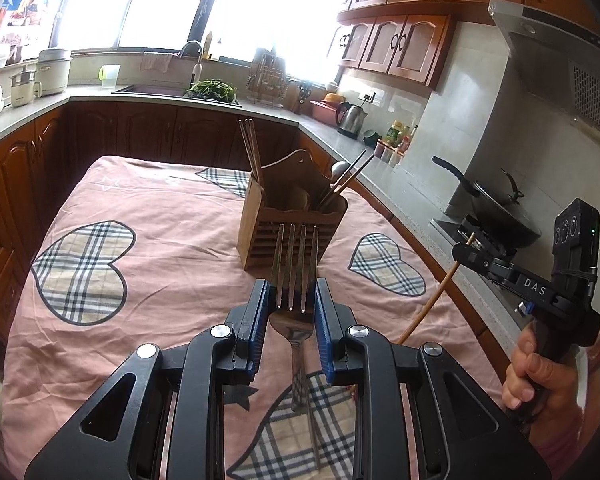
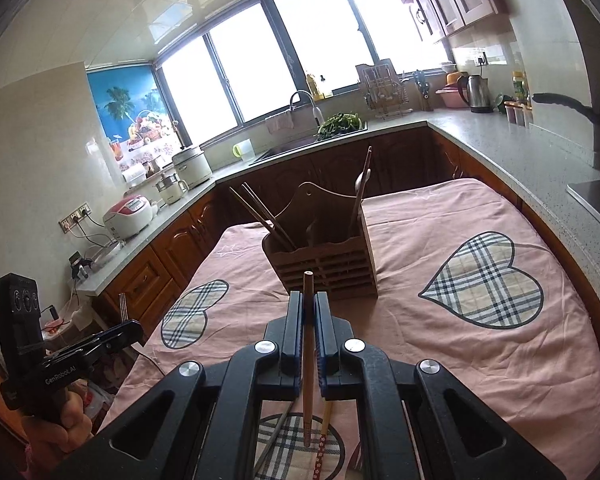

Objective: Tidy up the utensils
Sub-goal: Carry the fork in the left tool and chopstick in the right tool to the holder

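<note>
Your left gripper [image 1: 292, 300] is clamped on the fork [image 1: 294, 280], your right gripper [image 2: 308, 312] on a chopstick [image 2: 308, 360] (both short of the wooden holder [image 1: 292, 220]); lower each upright into it.

Glossy metal fork [image 1: 293, 276], slatted wooden holder [image 1: 290, 216], cloth cover [image 1: 160, 248].

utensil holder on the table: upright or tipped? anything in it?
Upright and partly filled. The wooden holder stands flat on the pink cloth, with chopsticks and a spoon sticking out the top.
</note>
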